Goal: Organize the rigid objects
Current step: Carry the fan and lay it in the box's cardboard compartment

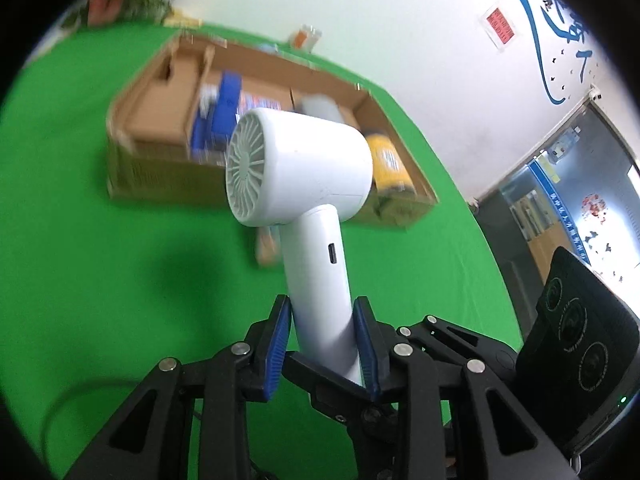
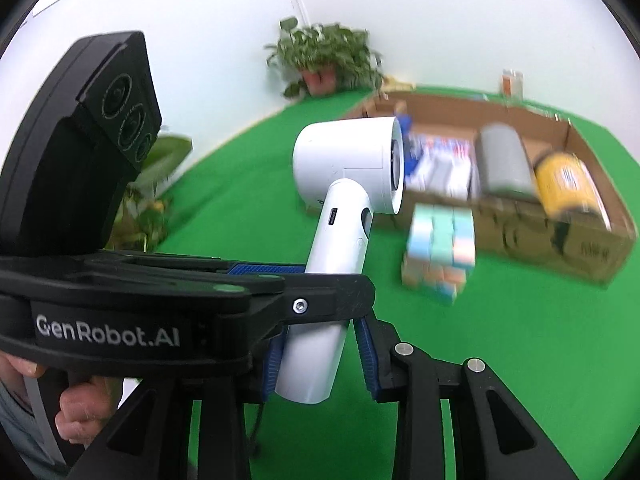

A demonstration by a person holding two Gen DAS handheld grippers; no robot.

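A green table (image 1: 80, 240) carries a long cardboard box (image 2: 540, 236) holding blue and white packets (image 2: 440, 164), a grey cylinder (image 2: 502, 160) and a yellow can (image 2: 564, 184). In front lies a pastel pack (image 2: 438, 252). The white hair dryer (image 1: 304, 168) is raised above the cloth, its handle clamped by both the left gripper (image 1: 322, 344) and right gripper (image 2: 320, 360).

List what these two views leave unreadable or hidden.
- Cardboard box contents: blurred in both views; labels unreadable.
- Box's middle, left wrist view: hidden behind the hair dryer.
- Small pastel box: blurred in the right wrist view, mostly behind the dryer in the left.
- Dryer handle's base: covered by gripper fingers.
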